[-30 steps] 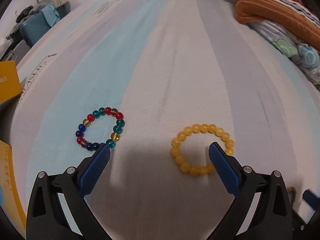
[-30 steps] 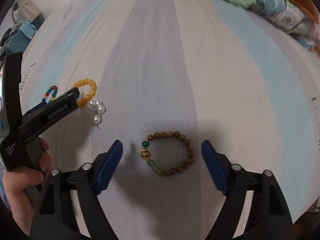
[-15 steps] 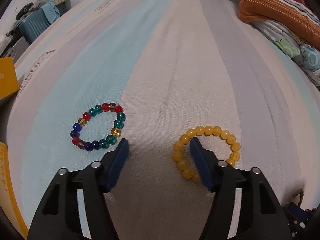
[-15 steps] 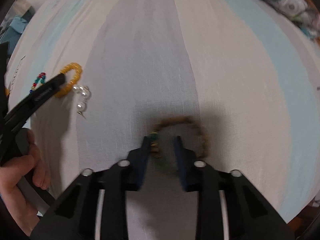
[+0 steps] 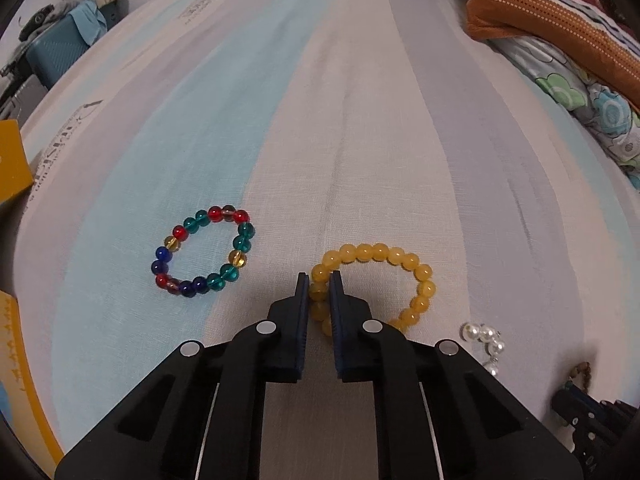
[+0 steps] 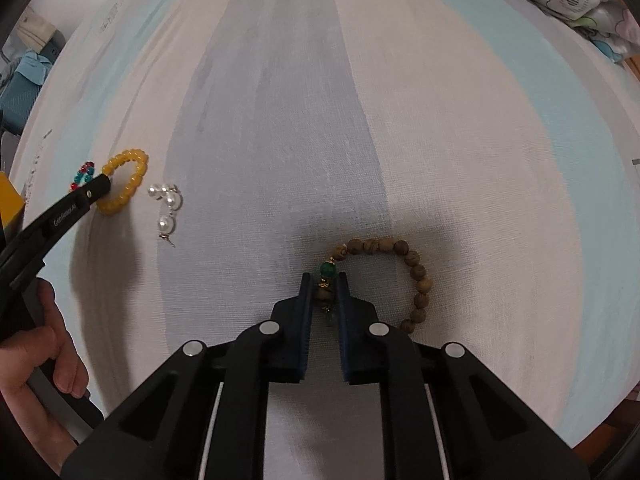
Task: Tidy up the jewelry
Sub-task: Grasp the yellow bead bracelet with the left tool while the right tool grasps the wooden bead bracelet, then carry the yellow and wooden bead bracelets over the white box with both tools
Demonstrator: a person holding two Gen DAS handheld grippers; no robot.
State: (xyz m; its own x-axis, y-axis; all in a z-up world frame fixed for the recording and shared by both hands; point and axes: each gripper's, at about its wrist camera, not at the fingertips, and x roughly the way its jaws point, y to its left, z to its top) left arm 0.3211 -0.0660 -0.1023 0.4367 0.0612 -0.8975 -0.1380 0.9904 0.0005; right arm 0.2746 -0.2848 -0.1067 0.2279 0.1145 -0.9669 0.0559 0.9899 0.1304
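Note:
On the striped bedsheet, my left gripper [image 5: 320, 280] is shut on the left side of a yellow bead bracelet [image 5: 400, 258], which lies flat. A multicoloured glass bead bracelet [image 5: 204, 254] lies to its left, apart. A pearl piece [image 5: 486, 340] lies to the right. My right gripper [image 6: 325, 284] is shut on the green-bead end of a brown wooden bead bracelet [image 6: 412, 270]. The right wrist view also shows the yellow bracelet [image 6: 128, 178], the pearl piece [image 6: 168, 206] and the left gripper [image 6: 98, 188] at far left.
Folded patterned blankets [image 5: 560, 48] lie at the bed's far right. A blue case [image 5: 52, 56] stands beyond the bed's left edge, and a yellow box [image 5: 12, 160] sits at the left. The person's hand [image 6: 36, 368] holds the left gripper's handle.
Both grippers closed from wide open. The left one moved right and shut on the yellow bracelet; the right one moved in and shut on the brown bracelet.

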